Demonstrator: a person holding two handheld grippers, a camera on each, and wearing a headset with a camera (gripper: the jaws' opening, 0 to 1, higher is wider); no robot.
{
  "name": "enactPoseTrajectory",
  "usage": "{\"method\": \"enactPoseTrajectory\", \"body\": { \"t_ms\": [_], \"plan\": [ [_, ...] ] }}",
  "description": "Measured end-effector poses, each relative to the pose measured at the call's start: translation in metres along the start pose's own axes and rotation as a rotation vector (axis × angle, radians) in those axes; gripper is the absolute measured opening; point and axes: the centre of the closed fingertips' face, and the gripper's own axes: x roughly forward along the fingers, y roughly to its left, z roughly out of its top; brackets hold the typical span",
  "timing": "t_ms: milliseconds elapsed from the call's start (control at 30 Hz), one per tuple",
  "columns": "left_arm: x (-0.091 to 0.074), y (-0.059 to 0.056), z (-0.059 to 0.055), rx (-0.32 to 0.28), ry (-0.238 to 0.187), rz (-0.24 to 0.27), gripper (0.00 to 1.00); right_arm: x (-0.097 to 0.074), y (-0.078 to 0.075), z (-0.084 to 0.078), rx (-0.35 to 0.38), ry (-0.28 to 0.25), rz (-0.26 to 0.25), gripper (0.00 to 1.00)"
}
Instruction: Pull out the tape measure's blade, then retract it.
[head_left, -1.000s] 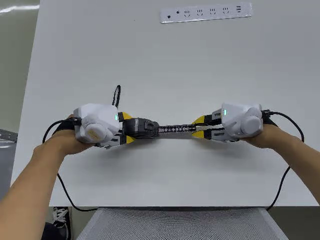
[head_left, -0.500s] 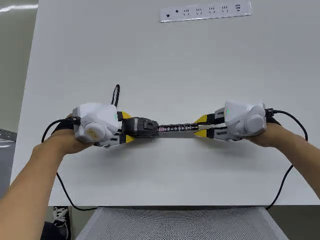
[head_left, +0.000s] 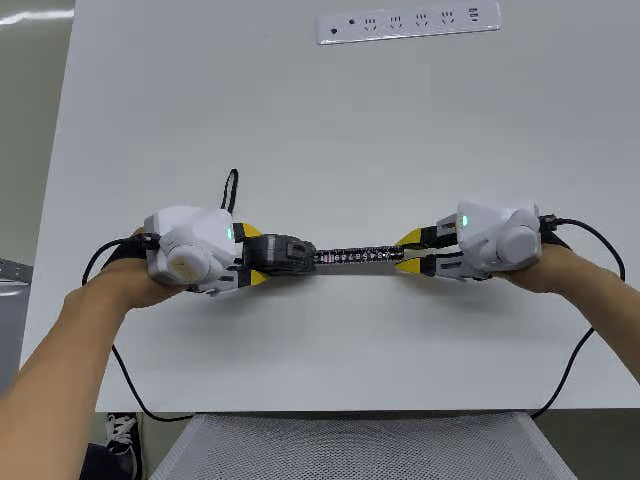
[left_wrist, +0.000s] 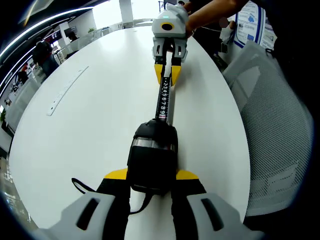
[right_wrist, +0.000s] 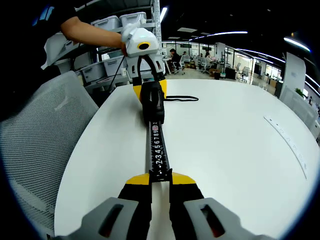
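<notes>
Left gripper (head_left: 255, 255): jaws are clamping the sides of the black tape measure case (head_left: 283, 254) at centre-left of the head view, anchoring it.
Right gripper (head_left: 408, 253): jaws are pinching the blade (head_left: 355, 256) by its tip at centre-right, holding a short length taut.
Hidden: the end hook is sitting between the jaws; the case's wrist strap (head_left: 232, 190) is partly covered; whether the case is touching the white table (head_left: 300, 120) is unclear.

- My right gripper (right_wrist: 160, 180) is clamped on the tip of the blade (right_wrist: 157, 145), one yellow jaw tip on either side.
- The blade runs straight across the white table (right_wrist: 225, 140) to the black tape measure (right_wrist: 152, 105).
- My left gripper (right_wrist: 150, 92) grips that case, and its black strap (right_wrist: 182, 98) lies on the table beside it.
</notes>
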Motion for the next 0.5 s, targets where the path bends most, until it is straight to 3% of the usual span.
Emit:
{"method": "enactPoseTrajectory", "body": {
  "t_ms": [500],
  "plan": [
    [0.0008,0.0014,-0.0014,0.002,0.004,0.0,0.27,-0.0053,-0.0002,-0.0007,0.003,-0.004,-0.009,0.1]
  ]
}}
